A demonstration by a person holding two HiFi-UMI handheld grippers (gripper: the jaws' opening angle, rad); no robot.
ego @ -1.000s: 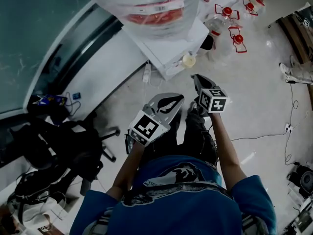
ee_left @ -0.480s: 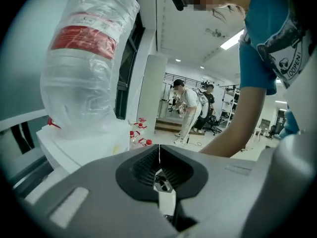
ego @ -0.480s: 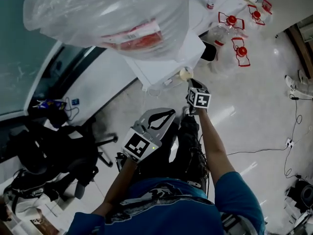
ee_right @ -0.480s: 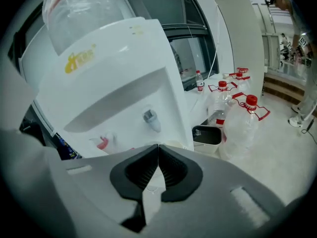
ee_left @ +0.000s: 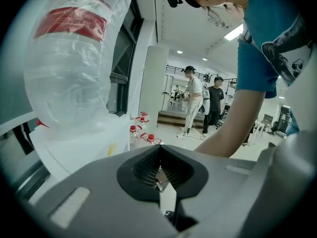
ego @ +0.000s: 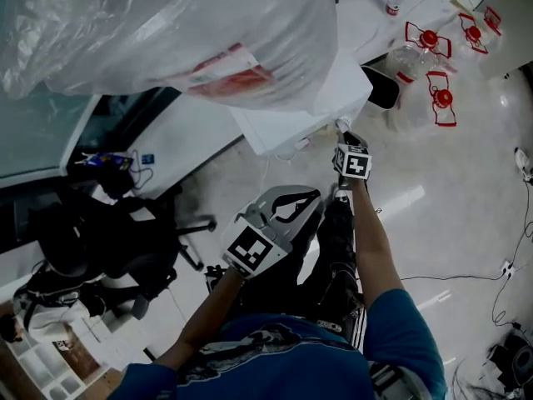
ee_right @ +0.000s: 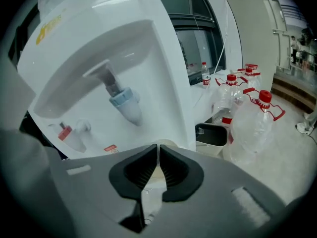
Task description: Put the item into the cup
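Note:
A pale paper cup [ego: 341, 126] is at the front of a white water dispenser [ego: 300, 107], under its taps. My right gripper [ego: 344, 137] is shut on the cup's wall. In the right gripper view the cup [ee_right: 167, 144] shows as a cream rim just behind the closed right gripper [ee_right: 158, 148], below the blue tap [ee_right: 125, 103]. The red tap [ee_right: 65, 133] is to the left. My left gripper [ego: 290, 200] hangs lower, near the person's legs, shut with nothing in it. In its own view the left gripper [ee_left: 158, 151] has its pads touching.
A big clear water bottle [ego: 166, 23] tops the dispenser. Several clear jugs with red caps [ego: 433, 48] stand on the floor to the right, next to a black bin [ego: 383, 90]. A black office chair [ego: 125, 240] is at the left. People stand far off [ee_left: 195, 100].
My right gripper has reached forward with the cup up to the dispenser's front. The left gripper stayed low and shut. The head view has tilted, bringing the big bottle into view.

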